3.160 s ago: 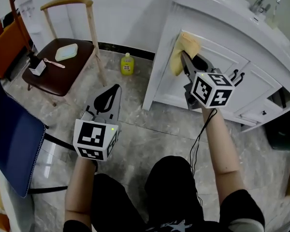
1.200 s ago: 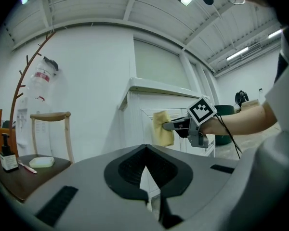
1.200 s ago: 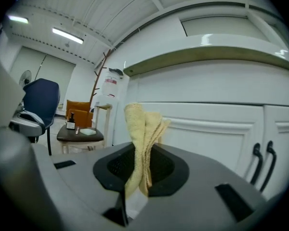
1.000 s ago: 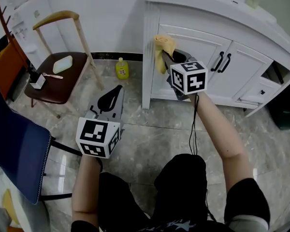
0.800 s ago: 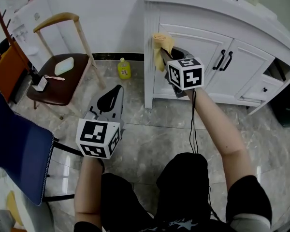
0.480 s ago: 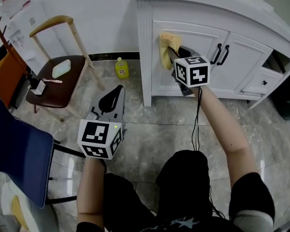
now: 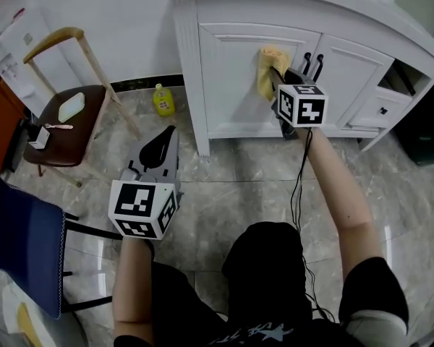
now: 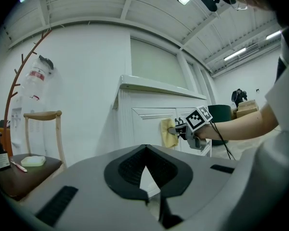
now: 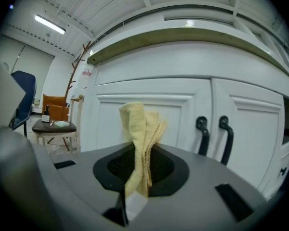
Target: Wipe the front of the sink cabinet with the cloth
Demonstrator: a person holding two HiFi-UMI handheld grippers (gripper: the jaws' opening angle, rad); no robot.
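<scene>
Left gripper [image 7: 164, 137] is still held low over the floor, jaws together, nothing gripped. Yellow cloth [image 7: 265, 78] is clamped in the right gripper [image 7: 278, 78] and pressed against the sink cabinet [image 7: 228, 85] left door. It has been carried rightward from the door's left edge to just beside the black handles [image 7: 319, 62].

No writing or label here is legible.
</scene>
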